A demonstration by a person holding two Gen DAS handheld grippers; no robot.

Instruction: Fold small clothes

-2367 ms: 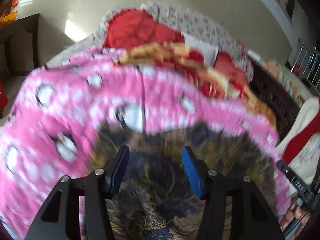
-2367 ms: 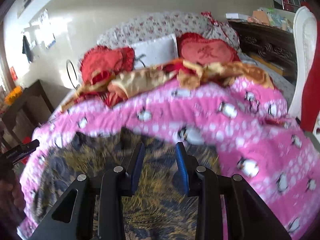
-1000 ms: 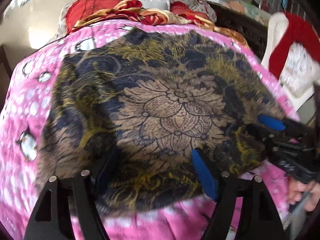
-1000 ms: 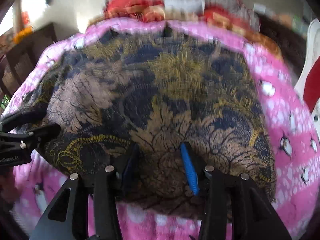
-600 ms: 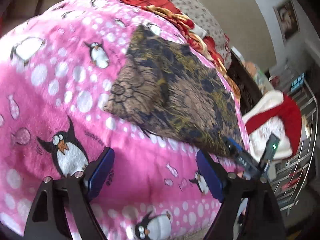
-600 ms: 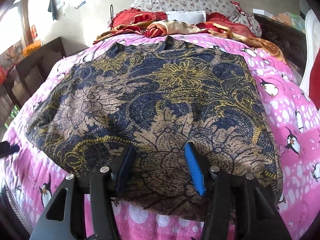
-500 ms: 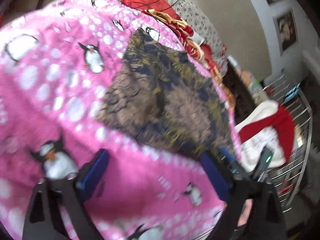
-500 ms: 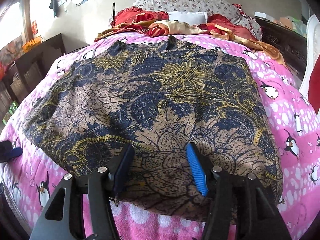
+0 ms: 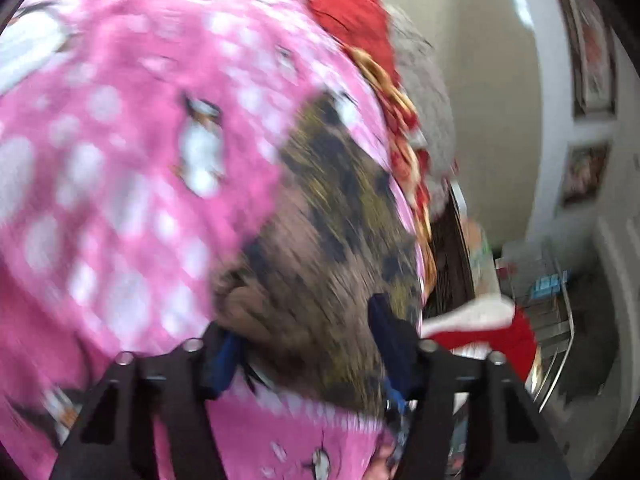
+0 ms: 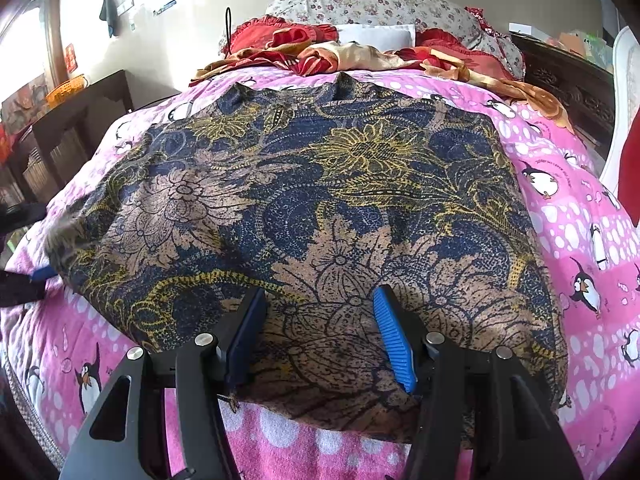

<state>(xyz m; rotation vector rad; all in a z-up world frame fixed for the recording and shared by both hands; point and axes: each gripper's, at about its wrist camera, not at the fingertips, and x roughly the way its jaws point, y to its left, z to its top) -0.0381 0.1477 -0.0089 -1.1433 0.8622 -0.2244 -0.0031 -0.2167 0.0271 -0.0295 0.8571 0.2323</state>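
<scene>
- The garment [image 10: 320, 208] is a thin printed cloth in navy, tan and mustard, with large line-drawn flowers; it lies spread nearly flat on the bed, its far edge showing a small notch.
- Under it is a pink quilted bedspread [image 10: 580, 216], softly padded, printed with penguins and white spots.
- The right gripper [image 10: 320, 328] hangs over the near hem, its black fingers with ribbed blue pads [image 10: 394, 338] standing apart; the cloth lies below and between them, unpinched.
- The left gripper [image 9: 304, 354] is at the garment's left corner, seen in a heavily blurred view; its jaws are closing with a bunched corner of cloth between them, and whether the pads already press on it I cannot tell.
- In the right wrist view that corner [image 10: 64, 236] looks lifted and smeared by motion.
- At the head of the bed lie crumpled red and gold satin sheets [image 10: 340, 58], red frilled cushions [image 10: 276, 34] and a floral pillow [image 10: 380, 4].
- A dark wooden cabinet [image 10: 68, 136] stands to the left of the bed, and dark carved furniture [image 10: 572, 80] to the right.
</scene>
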